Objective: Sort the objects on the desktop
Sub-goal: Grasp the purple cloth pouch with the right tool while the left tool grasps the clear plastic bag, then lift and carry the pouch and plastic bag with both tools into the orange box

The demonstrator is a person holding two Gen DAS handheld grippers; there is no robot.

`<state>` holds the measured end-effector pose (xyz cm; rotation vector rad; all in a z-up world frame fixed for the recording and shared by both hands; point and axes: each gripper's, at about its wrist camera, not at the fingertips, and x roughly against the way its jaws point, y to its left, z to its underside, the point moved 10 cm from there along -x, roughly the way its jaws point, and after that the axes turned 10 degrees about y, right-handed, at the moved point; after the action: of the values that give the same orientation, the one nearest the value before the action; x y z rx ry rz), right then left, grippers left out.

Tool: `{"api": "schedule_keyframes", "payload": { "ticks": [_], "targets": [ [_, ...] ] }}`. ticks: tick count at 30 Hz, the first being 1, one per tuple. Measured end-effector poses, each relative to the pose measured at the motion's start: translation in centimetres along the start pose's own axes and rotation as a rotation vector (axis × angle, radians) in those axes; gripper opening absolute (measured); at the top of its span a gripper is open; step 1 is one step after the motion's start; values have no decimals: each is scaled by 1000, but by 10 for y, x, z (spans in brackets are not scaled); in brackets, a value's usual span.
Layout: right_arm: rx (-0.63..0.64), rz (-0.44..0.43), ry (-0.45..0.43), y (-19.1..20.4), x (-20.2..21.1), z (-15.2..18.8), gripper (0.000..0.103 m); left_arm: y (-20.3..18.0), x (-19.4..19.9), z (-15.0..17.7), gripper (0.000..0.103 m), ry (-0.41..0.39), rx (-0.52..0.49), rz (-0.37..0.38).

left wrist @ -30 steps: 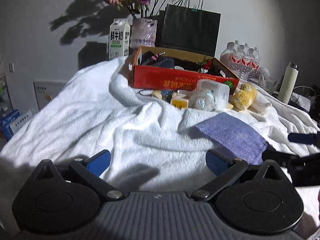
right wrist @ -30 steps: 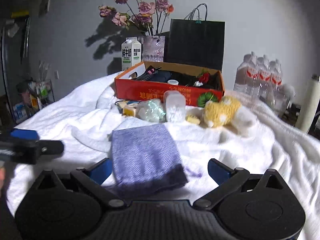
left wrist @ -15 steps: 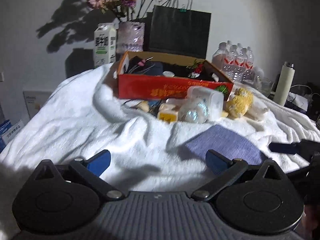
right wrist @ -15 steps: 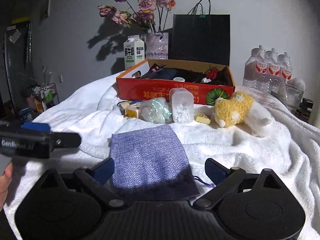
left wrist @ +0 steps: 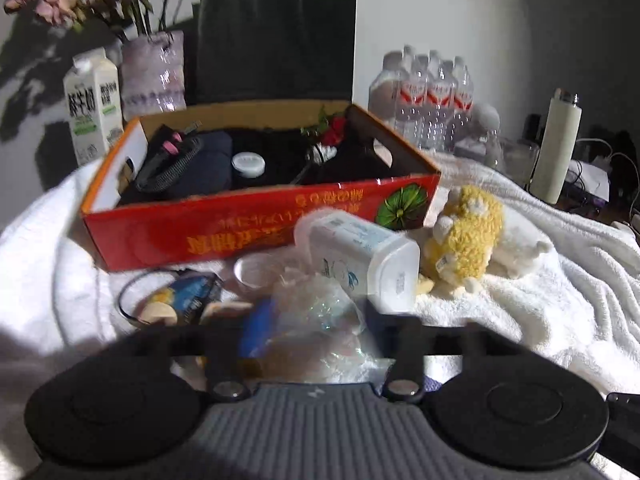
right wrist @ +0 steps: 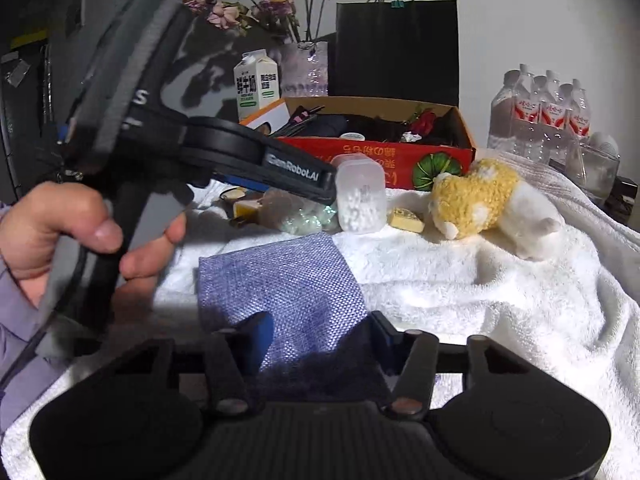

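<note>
My left gripper (left wrist: 318, 330) reaches into the small clutter in front of the red cardboard box (left wrist: 200, 236). Its jaws are closing, and a crinkly clear plastic bag (left wrist: 320, 312) fills the gap and touches both pads. A white lidded jar (left wrist: 368, 256) lies just beyond it. In the right wrist view, a hand (right wrist: 60, 232) holds that left gripper (right wrist: 320, 188) over the bag (right wrist: 304, 216). My right gripper (right wrist: 320, 334) is low over the near end of a flat purple-blue fabric pouch (right wrist: 280, 280). Its jaws are closing, and the cloth between them is not pinched.
A yellow and white plush toy (right wrist: 476, 200) lies right of the jar (right wrist: 360, 200), with a small yellow block (right wrist: 406, 220) between them. Behind the box stand a milk carton (right wrist: 256, 84), a flower vase (right wrist: 306, 68), a black paper bag (right wrist: 396, 48) and water bottles (right wrist: 540, 116). A white towel (right wrist: 500, 300) covers the surface.
The left gripper swept forward and to the right, up to the clutter by the box, and its jaws narrowed around the plastic bag. The right gripper's jaws narrowed over the pouch's near end.
</note>
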<state>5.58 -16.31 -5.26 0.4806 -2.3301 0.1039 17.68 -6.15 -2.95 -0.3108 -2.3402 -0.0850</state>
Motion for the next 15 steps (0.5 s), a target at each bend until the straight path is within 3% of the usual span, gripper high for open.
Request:
{"api": "schedule_keyframes", "payload": {
  "ticks": [4, 8, 11, 15],
  "targets": [
    [12, 34, -3, 0, 0, -1, 39, 5, 17, 7, 28, -32, 14, 19],
    [-11, 40, -32, -4, 4, -3, 14, 11, 55, 13, 25, -63, 65, 10],
    [1, 21, -32, -4, 6, -2, 7, 15, 92, 27, 24, -115, 111, 6],
    [-2, -1, -65, 1, 21, -6, 5, 26, 126, 52, 23, -114, 167, -29]
  ]
}}
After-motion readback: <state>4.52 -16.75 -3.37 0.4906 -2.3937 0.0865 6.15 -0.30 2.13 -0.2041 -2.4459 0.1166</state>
